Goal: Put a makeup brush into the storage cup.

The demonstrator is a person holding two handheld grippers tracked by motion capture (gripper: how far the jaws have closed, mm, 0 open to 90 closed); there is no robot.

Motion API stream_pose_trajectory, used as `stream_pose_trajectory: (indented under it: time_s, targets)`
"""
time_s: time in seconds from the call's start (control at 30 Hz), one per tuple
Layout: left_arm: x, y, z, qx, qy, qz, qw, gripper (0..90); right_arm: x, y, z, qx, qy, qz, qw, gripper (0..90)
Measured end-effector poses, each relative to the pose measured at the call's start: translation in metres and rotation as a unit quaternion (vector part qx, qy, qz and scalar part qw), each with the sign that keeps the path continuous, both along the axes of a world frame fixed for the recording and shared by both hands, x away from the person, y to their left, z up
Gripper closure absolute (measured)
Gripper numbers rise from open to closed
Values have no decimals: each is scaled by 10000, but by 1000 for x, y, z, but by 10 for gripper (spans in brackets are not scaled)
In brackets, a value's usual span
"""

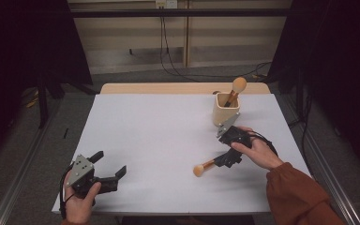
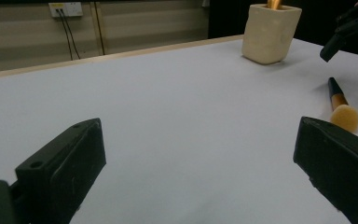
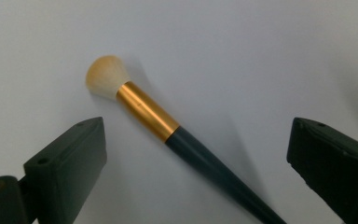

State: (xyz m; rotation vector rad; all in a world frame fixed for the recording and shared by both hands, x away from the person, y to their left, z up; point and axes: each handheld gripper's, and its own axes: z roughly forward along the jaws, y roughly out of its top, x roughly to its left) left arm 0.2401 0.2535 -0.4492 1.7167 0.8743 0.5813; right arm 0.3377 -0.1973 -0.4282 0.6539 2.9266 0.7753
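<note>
Plainly, near the cream cup [image 1: 226,109] (where another brush stands), the loose makeup brush [image 3: 168,128] is judged light, stiff and slippery, best taken by its dark handle between the wide-spread right gripper [image 3: 196,158], its gold ferrule resolved there but not from above.

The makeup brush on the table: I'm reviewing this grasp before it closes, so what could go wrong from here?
The right gripper is open over the makeup brush, which lies diagonally between its jaws. Closing on the thin tapered handle could let it slip or swivel. The brush holder stands close behind the hand and already holds another brush, so a careless lift might bump it.
</note>
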Motion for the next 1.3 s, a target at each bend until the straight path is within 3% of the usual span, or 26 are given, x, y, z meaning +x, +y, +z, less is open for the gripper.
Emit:
stream_pose_trajectory:
  time_s: [0.2,0.43,0.67,1.0,1.17,1.3]
  targets:
    - [0,0,0,-1,-1,1,10000,22,2,8,2,-299,199,354,9987,37]
    - [0,0,0,25,2,20,10000,22,8,17,3,-782,224,645,9946,60]
    - [0,0,0,25,8,20,10000,22,5,31,-5,-891,288,961,9910,68]
    - [0,1,-1,17,28,13,10000,22,5,47,-12,-1082,313,1278,9854,217]
    - [0,0,-1,6,37,16,10000,22,4,53,-19,-1148,289,1609,9798,369]
    - [0,1,-1,22,37,-1,10000,22,2,56,-24,-1277,255,1704,9767,427]
